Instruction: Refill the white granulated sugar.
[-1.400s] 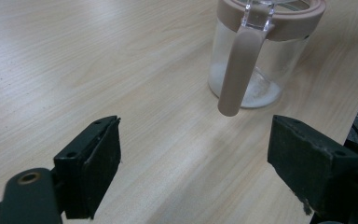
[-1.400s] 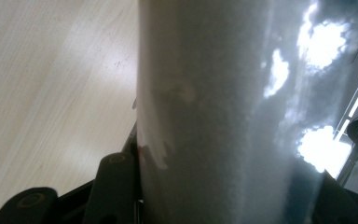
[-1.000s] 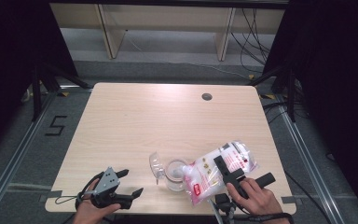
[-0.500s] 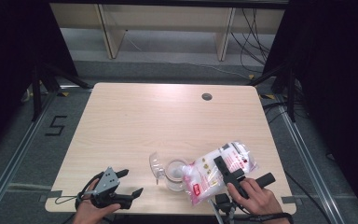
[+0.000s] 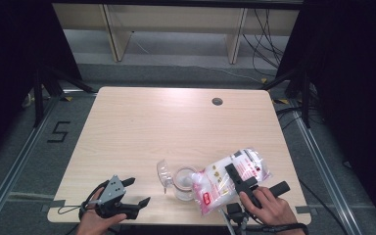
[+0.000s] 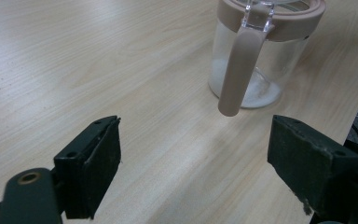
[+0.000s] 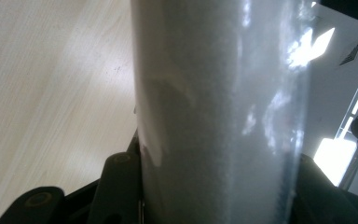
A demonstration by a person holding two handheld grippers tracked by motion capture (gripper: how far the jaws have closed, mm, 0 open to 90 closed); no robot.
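A clear jar (image 5: 183,182) with a beige rim and handle stands near the table's front edge, its clear lid flap (image 5: 162,172) tipped open to the left. White powder lies in its bottom (image 6: 256,91). A plastic bag of white granules (image 5: 230,178) with red print lies tilted with its lower end at the jar's mouth. My right gripper (image 5: 254,177) is shut on this bag (image 7: 214,112), one jaw on each side. My left gripper (image 5: 137,191) rests at the front left, open with nothing between its pads, and points at the jar's handle (image 6: 240,70).
The light wooden table (image 5: 176,122) has a dark cable hole (image 5: 217,101) at its back right. A wooden shelf frame (image 5: 176,29) stands behind it. Floor rails run along both sides, and a taped "5" (image 5: 58,131) marks the floor at left.
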